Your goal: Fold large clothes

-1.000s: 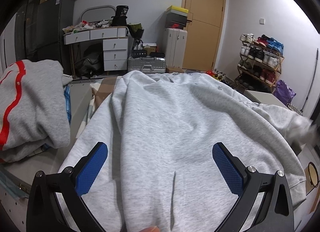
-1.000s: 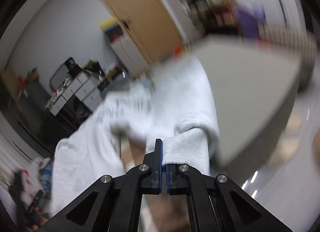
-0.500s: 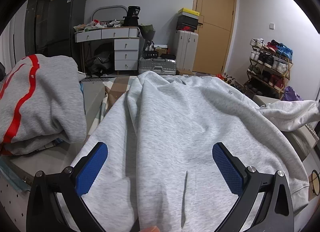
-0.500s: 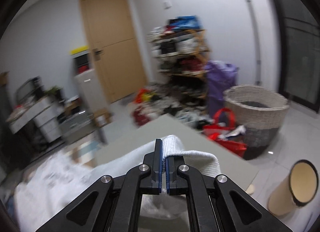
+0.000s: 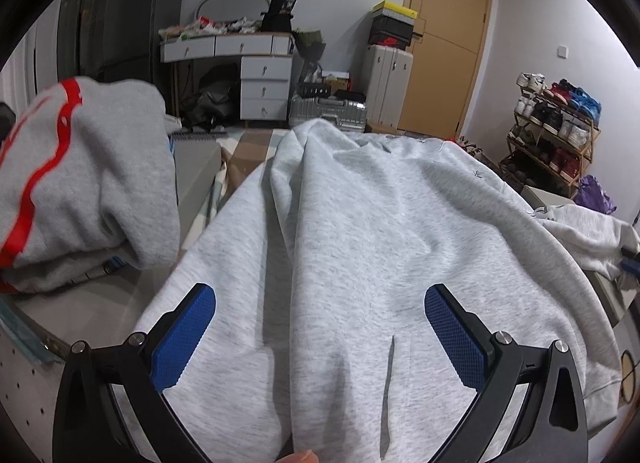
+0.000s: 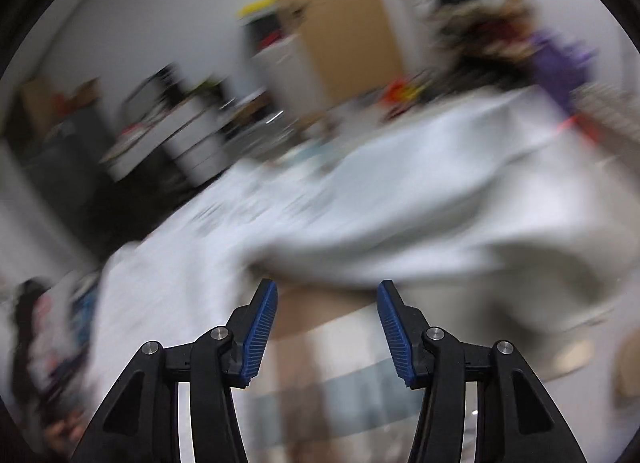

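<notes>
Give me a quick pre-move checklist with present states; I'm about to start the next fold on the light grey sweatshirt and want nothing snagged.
1. Left hand-held gripper open, nothing between its pads: ok.
2. Right hand-held gripper free of cloth, jaws opening: ok.
3. Light grey sweatshirt lying flat: not ok, a long ridge runs down its left half.
4. Right sleeve laid out sideways: ok.
5. Folded grey garment with red stripe apart from the sweatshirt: ok.
6. Right wrist view sharp enough to aim: not ok, blurred.

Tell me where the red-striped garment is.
In the left wrist view, the red-striped garment lies bunched at the left, beside the spread grey sweatshirt, in front of the white drawers.
</notes>
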`<action>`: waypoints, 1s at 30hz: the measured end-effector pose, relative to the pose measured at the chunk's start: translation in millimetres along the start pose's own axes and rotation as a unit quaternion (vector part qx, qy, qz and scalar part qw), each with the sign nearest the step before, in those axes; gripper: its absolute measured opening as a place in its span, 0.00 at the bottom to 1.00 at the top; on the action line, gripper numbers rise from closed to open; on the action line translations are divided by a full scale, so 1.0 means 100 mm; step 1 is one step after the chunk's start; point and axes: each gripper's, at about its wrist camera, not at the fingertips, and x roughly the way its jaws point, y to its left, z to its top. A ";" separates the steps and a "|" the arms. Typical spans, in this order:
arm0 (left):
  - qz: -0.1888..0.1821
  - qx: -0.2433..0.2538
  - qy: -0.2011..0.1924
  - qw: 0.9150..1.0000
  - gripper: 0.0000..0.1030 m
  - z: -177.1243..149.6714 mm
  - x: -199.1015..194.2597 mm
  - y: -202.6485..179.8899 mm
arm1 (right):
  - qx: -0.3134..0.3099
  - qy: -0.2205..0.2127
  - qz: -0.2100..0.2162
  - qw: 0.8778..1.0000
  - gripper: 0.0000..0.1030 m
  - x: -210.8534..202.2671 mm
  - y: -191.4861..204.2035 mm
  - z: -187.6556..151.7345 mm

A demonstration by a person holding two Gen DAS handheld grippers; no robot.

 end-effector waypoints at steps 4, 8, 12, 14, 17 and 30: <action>-0.002 -0.003 0.001 1.000 0.99 -0.04 -0.07 0.01 | -0.051 0.054 0.044 0.996 0.49 0.61 0.40 -0.10; 0.006 0.000 -0.004 1.000 0.99 -0.06 -0.14 0.03 | -0.014 0.096 0.068 0.993 0.44 1.03 0.38 -0.07; 0.009 -0.005 -0.004 1.000 0.99 -0.05 -0.13 0.07 | -0.008 0.145 0.120 0.982 0.28 1.23 0.41 -0.10; 0.012 -0.006 -0.002 1.000 0.99 -0.04 -0.10 0.08 | -0.020 0.138 0.105 0.985 0.05 1.15 0.44 -0.13; 0.015 -0.003 0.005 1.000 0.99 -0.04 -0.06 0.08 | -0.017 0.059 0.099 0.993 0.04 0.71 0.36 0.02; 0.020 -0.015 0.025 0.999 0.99 -0.14 -0.11 0.22 | 0.032 0.015 0.027 0.999 0.29 0.38 -0.04 0.01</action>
